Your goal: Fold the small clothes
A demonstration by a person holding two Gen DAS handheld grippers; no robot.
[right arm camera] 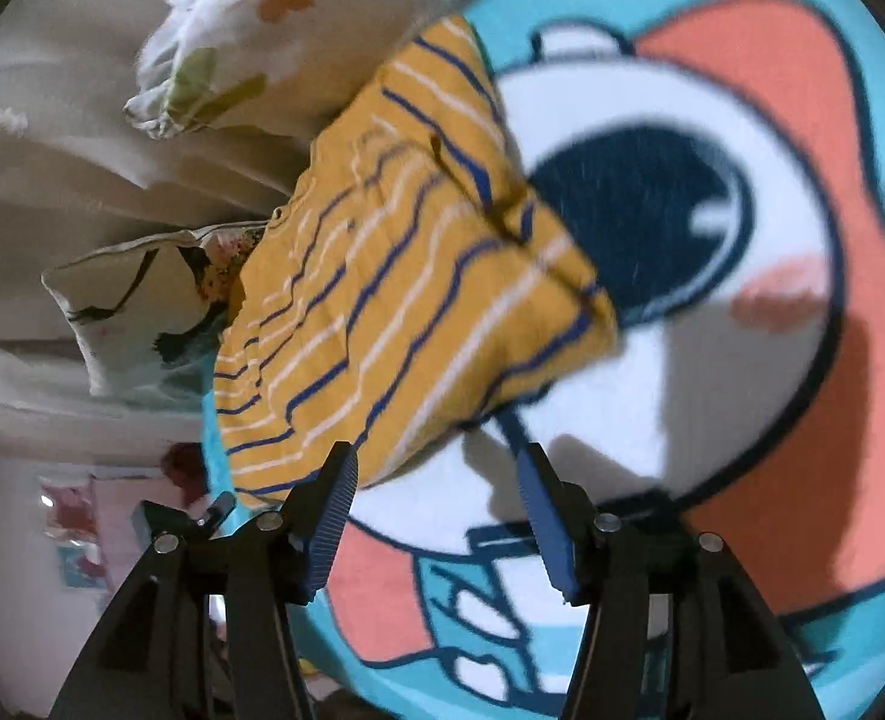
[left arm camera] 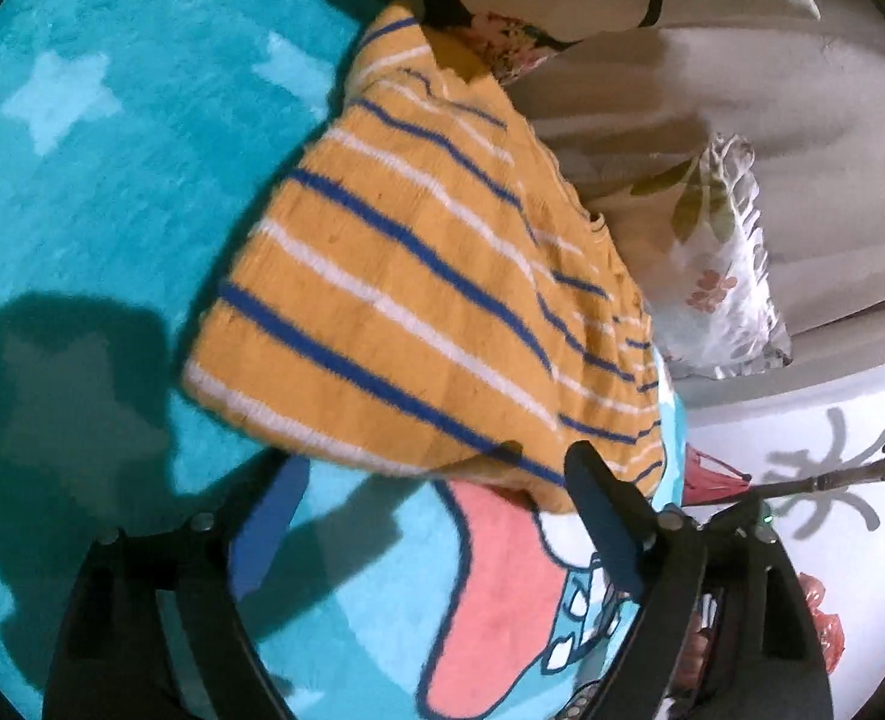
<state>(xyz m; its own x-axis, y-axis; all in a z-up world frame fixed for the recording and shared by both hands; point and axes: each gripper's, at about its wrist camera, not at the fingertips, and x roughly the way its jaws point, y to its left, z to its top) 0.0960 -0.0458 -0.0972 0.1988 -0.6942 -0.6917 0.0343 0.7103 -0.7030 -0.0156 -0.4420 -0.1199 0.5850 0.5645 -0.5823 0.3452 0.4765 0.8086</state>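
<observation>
Turquoise blanket [left arm camera: 112, 192] with a cartoon print lies under one yellow striped shirt [left arm camera: 394, 300], folded, near two flowered pillows [left arm camera: 724, 252]. Your left gripper [left arm camera: 436, 480] has its jaws spread wide at the shirt's near edge, and your right gripper [right arm camera: 436, 480] stands just as wide, holding nothing.

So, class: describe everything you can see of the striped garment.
The striped garment is mustard-yellow knit-looking cloth with blue and white stripes, folded into a compact, slightly rumpled bundle. It lies on the turquoise cartoon blanket, its far edge against the floral pillows. Both grippers look open and close by, neither clamping it.
</observation>
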